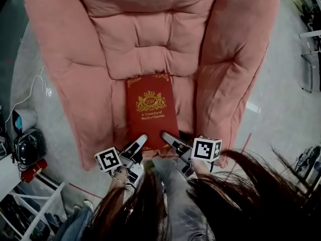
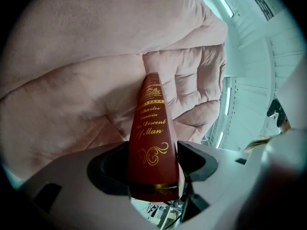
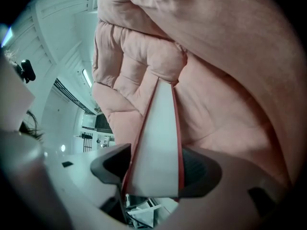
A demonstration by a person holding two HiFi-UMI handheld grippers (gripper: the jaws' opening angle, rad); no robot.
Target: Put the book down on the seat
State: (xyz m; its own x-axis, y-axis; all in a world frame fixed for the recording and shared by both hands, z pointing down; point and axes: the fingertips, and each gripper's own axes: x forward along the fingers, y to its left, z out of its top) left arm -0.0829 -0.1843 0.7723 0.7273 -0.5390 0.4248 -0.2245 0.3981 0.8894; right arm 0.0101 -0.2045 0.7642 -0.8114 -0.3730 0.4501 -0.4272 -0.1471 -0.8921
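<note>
A red hardback book [image 1: 151, 109] with gold print lies flat, cover up, over the seat [image 1: 114, 115] of a pink armchair. Its far end reaches the base of the back cushion. I cannot tell whether it rests on the seat. My left gripper [image 1: 139, 143] clamps the near left corner; in the left gripper view the book's spine [image 2: 151, 128] fills the gap between the jaws of that gripper [image 2: 153, 159]. My right gripper [image 1: 169, 138] clamps the near right corner; the white page edge [image 3: 160, 138] sits between the right gripper's [image 3: 156, 169] jaws.
Thick padded armrests [image 1: 228, 79] flank the seat on both sides. On the floor to the left lie a white cable [image 1: 35, 87], a dark device [image 1: 27, 144] and a white rack [image 1: 37, 210]. Metal frames [image 1: 308, 39] stand at the right. Long hair [image 1: 241, 195] fills the bottom.
</note>
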